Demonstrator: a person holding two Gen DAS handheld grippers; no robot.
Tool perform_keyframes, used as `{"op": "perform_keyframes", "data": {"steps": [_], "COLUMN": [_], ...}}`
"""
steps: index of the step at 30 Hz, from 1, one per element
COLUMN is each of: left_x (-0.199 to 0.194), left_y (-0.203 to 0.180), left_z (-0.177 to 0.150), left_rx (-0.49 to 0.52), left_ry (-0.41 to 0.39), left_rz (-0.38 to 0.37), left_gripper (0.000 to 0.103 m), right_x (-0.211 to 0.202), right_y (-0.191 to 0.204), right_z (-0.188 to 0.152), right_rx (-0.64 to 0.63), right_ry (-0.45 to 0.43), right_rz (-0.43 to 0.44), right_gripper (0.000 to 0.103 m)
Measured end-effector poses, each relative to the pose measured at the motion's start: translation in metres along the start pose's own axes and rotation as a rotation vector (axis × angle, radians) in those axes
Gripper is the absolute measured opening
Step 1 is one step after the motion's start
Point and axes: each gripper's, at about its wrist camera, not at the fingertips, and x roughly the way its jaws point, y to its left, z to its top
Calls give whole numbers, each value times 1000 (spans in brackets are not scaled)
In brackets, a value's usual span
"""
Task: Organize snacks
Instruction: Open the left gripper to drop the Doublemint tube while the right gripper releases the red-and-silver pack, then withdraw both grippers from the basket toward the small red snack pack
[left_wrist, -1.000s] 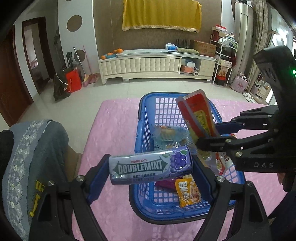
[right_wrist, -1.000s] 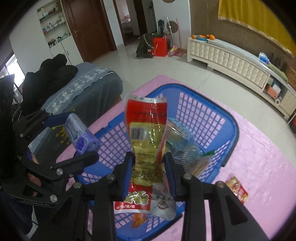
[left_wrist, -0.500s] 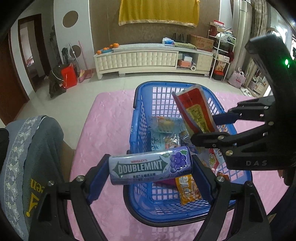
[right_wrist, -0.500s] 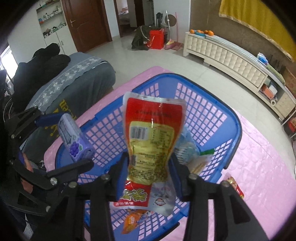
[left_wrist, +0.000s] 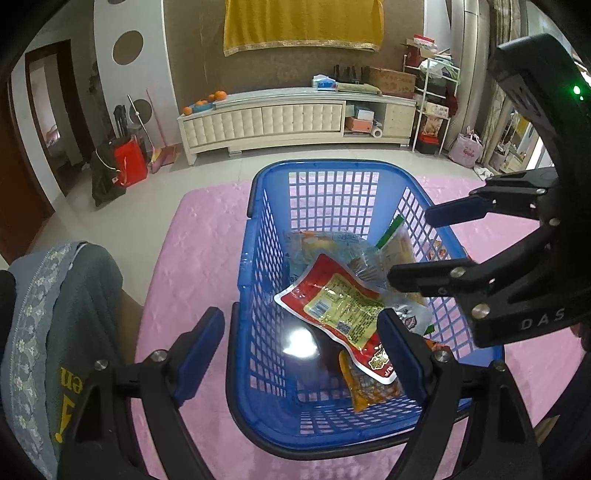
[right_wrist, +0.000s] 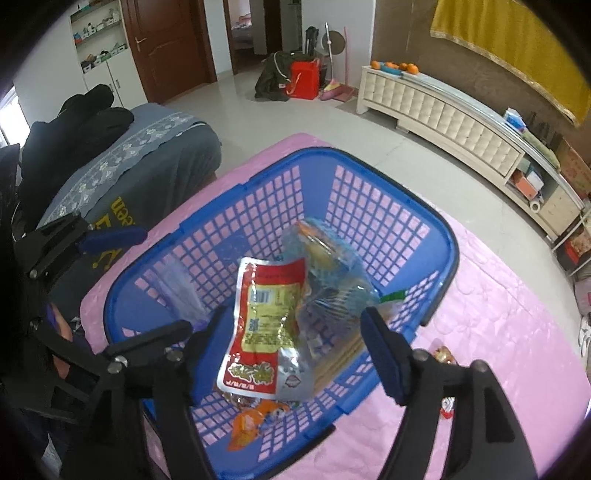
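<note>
Both grippers are being held tilted steeply downward over the blue plastic lattice basket (left_wrist: 258, 236), which is resting on the pink quilted tablecloth (left_wrist: 199, 229). Nothing is being gripped by the right gripper (right_wrist: 295, 350): its blue-padded jaws have just been opening and are standing wide apart, with the red and yellow foil snack pouch (right_wrist: 266, 317) seen between them but touched by neither pad. That pouch is lying inside the basket, on top of a clear blue-tinted snack bag (right_wrist: 332, 269) and above a small orange snack packet (right_wrist: 255, 421). The left gripper (left_wrist: 299, 343) is also being held wide open and empty over the basket's near wall. A small snack packet (right_wrist: 443, 356) is lying on the tablecloth just outside the basket.
</note>
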Motion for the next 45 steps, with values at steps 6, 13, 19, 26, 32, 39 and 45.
{"op": "perform_keyframes", "data": {"steps": [6, 13, 19, 26, 32, 39, 45], "left_x": [-11, -36, -53, -58, -62, -47, -26], "left_y": [-3, -20, -40, -79, -125, -162, -177], "left_z": [1, 8, 19, 28, 32, 32, 25], "left_rx": [-7, 8, 10, 54, 121, 123, 37], "left_ry": [-4, -30, -51, -59, -82, -74, -57], "left_rz": [15, 28, 40, 15, 12, -20, -20], "left_gripper": [83, 83, 84, 84, 84, 84, 84], "right_x": [-14, -46, -76, -101, -110, -116, -114], "right_y": [-9, -25, -44, -72, -93, -122, -142], "right_z": [-9, -27, -43, -64, -84, -111, -134], "right_rx": [28, 71, 101, 148, 146, 176, 178], "right_ry": [-17, -53, -83, -117, -112, -126, -157], "right_rz": [0, 8, -8, -22, -37, -36, 10], "right_gripper": [76, 76, 77, 77, 77, 77, 77]}}
